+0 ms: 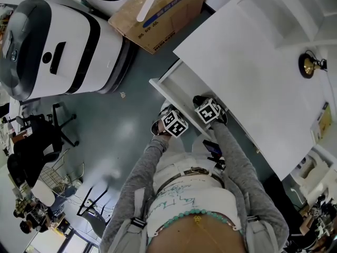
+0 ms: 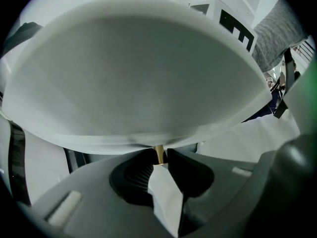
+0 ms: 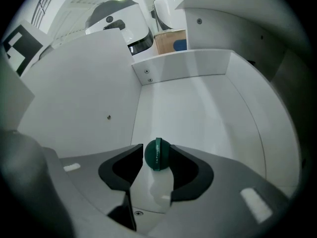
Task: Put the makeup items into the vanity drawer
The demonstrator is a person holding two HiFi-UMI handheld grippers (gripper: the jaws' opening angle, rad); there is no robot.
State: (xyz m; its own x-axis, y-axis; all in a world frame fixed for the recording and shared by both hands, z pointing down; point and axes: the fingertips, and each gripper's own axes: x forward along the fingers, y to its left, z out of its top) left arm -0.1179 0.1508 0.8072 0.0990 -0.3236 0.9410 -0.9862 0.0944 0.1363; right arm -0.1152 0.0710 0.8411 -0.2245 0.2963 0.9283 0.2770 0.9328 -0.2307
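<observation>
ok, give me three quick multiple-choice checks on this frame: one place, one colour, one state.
1. Where is the right gripper?
A. over the open drawer
B. over a sink
C. inside a bag

2. What colour is the round item it holds?
A. gold
B. dark green
C. white

3. The left gripper is:
A. open and empty
B. shut on the gold knob
C. out of view

Answers:
1 A: the right gripper view shows the drawer's white inside beyond the jaws.
2 B: a dark green ball sits between the jaws.
3 B: both jaws pinch the knob's stem at the white drawer front.
</observation>
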